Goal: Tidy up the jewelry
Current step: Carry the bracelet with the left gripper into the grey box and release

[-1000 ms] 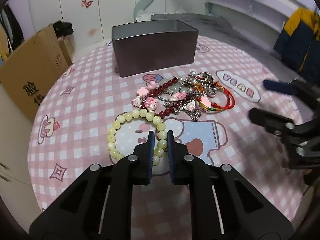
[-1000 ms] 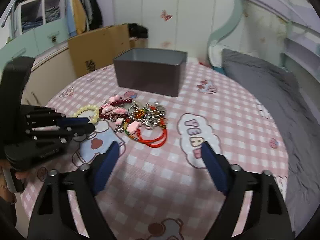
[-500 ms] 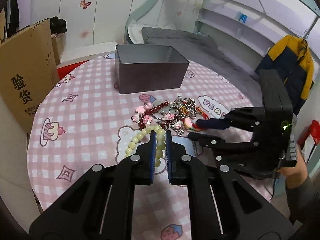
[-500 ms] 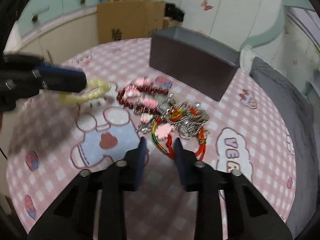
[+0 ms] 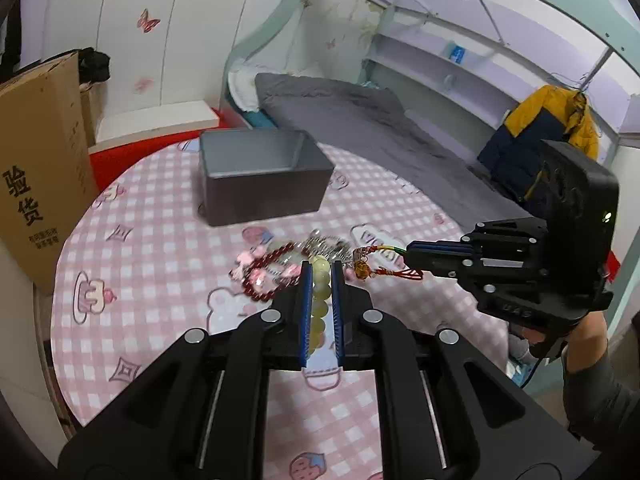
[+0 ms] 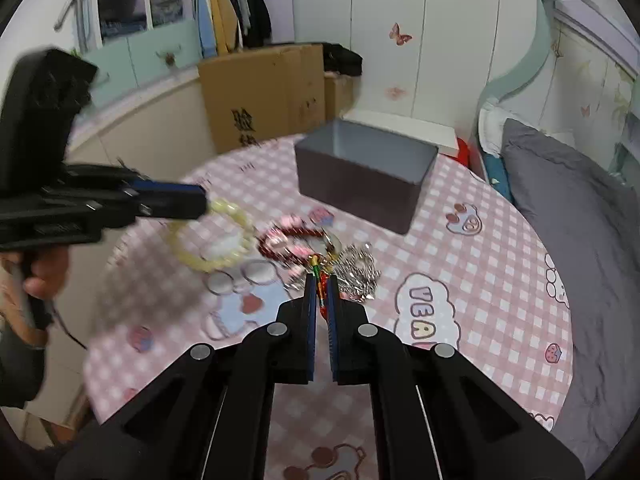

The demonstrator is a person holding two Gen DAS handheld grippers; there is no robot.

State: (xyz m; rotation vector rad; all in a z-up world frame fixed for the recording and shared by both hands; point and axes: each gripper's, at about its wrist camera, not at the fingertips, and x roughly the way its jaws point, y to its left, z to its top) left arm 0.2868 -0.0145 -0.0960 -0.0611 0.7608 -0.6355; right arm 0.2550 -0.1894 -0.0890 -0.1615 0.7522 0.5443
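Observation:
My left gripper [image 5: 320, 270] is shut on a pale yellow-green bead bracelet [image 5: 320, 304] and holds it above the table; the bracelet hangs from its tip in the right wrist view [image 6: 212, 240]. My right gripper [image 6: 321, 284] is shut on a red string bracelet [image 6: 320, 290], which shows at its tip in the left wrist view [image 5: 384, 260]. A pile of jewelry lies on the pink checked tablecloth: a dark red bead bracelet [image 5: 268, 272], pink charms and silver chains [image 6: 356, 268]. An open grey rectangular box [image 5: 260, 176] stands behind the pile.
The round table's edge [image 5: 60, 264] lies to the left. A cardboard box [image 5: 36, 168] stands beside the table on the left. A grey bed [image 6: 580, 216] runs along the right side. A yellow and navy jacket [image 5: 540, 136] hangs at the right.
Both grippers have lifted away from the table. The left one carried the yellow-green bracelet up. The right one closed on the red string bracelet and pulled it from the pile.

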